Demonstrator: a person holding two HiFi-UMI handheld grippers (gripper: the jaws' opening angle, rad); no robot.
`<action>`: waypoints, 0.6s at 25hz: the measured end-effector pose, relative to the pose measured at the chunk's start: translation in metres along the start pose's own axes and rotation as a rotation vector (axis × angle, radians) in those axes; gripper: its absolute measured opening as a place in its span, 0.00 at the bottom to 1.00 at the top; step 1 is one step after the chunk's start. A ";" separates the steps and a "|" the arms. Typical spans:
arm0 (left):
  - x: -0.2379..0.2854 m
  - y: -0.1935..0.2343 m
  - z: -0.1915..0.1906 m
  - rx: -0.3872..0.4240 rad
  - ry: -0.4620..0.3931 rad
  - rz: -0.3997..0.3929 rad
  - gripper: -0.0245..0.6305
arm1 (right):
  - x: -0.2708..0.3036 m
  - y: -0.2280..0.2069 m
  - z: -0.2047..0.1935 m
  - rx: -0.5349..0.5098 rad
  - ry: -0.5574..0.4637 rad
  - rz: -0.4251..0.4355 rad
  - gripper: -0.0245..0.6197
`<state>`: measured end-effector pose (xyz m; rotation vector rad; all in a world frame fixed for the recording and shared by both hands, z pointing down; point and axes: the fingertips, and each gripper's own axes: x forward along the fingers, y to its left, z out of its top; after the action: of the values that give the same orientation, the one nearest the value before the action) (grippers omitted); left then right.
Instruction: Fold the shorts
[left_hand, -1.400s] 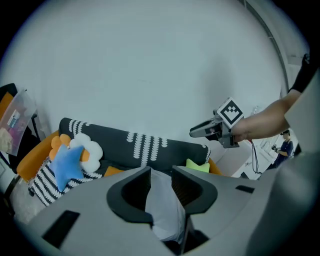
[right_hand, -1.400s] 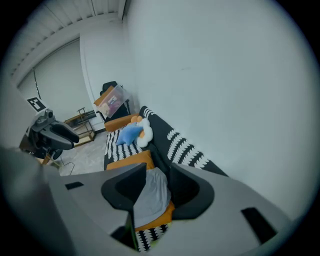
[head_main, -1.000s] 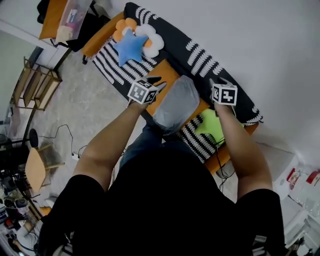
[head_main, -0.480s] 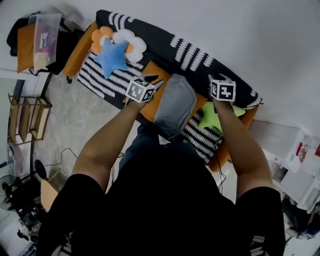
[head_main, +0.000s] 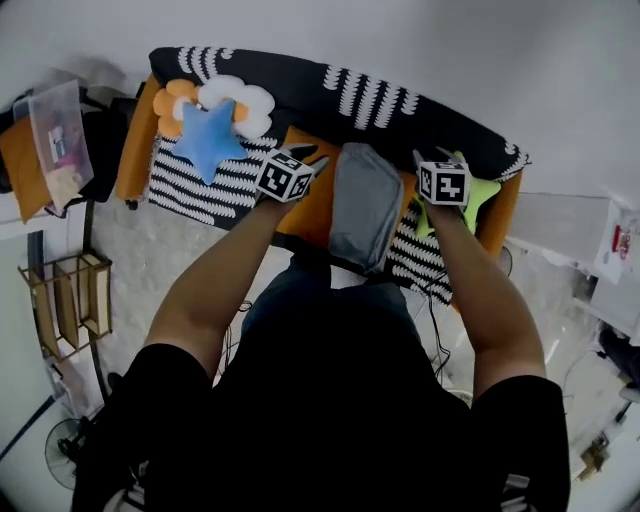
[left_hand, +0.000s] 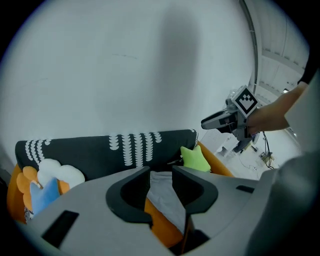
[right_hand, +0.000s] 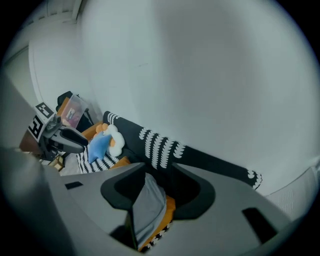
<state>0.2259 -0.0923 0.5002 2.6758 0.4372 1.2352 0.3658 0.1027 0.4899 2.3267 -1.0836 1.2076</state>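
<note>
Head view: a sofa (head_main: 300, 95) with a black back and an orange seat stands against a pale wall. The grey shorts (head_main: 365, 205) lie on it between the left gripper (head_main: 312, 160) and the right gripper (head_main: 432, 158). The person's body covers the sofa's front.

Left gripper view: the jaws stand apart, just widened a little, gripping nothing. The shorts show beyond the gap.

Right gripper view: the jaws are parted and empty, with the shorts ahead and their near end cut off.
</note>
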 end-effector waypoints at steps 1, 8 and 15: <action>0.002 0.003 0.000 0.009 0.006 -0.010 0.27 | 0.001 0.002 -0.003 0.014 0.000 -0.005 0.30; 0.017 0.015 -0.001 0.053 0.045 -0.067 0.28 | -0.011 -0.002 -0.026 0.119 0.004 -0.079 0.30; 0.040 0.014 -0.005 0.062 0.080 -0.091 0.30 | 0.002 -0.009 -0.058 0.184 0.023 -0.069 0.31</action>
<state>0.2496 -0.0919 0.5353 2.6313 0.6113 1.3266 0.3403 0.1410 0.5269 2.4564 -0.9116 1.3562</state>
